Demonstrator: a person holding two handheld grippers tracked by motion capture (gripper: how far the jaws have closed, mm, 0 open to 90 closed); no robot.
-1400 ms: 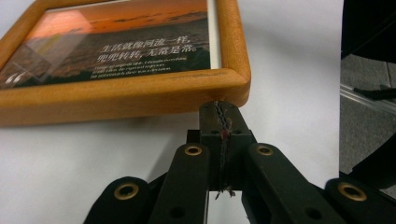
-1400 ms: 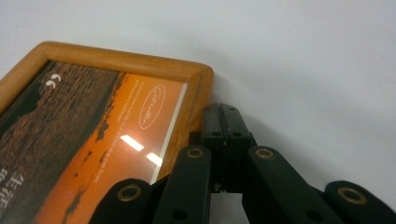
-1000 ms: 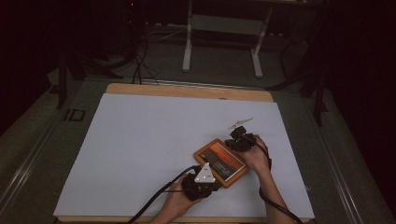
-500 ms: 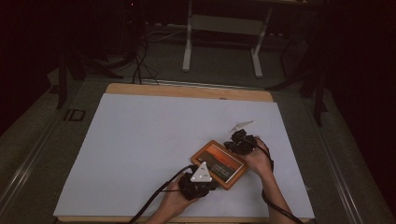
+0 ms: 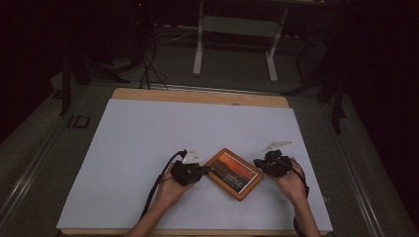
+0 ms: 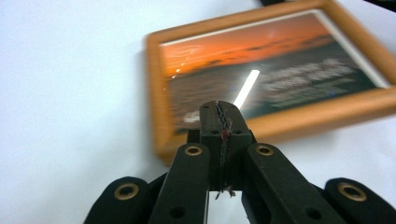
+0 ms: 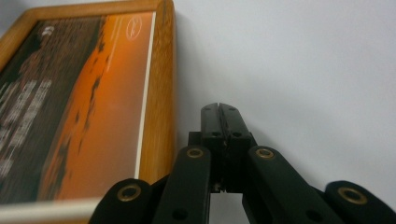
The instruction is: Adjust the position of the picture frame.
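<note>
Two grippers, jaws pressed together and empty: left gripper (image 5: 190, 173) noses the picture frame (image 5: 233, 174) corner, right gripper (image 5: 272, 165) sits beside its edge. Frame lies flat on the bench (image 5: 128, 148) between them. Risk: a closed-jaw shove skates or spins it, or scratches the glass.

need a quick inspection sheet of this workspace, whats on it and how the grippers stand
surface: white sheet over a wooden table, flat.
job's things: one wooden picture frame with a sunset photo, lying flat, turned at an angle near the front edge.
clutter: nothing seen.
grippers: left gripper at the frame's left side, jaws shut, tip over the frame's near edge; right gripper beside the frame's right side, jaws shut, holding nothing.
cables: black cable trails from the left gripper toward the person.
surroundings: dark room, white desk legs and floor cables behind the table.
</note>
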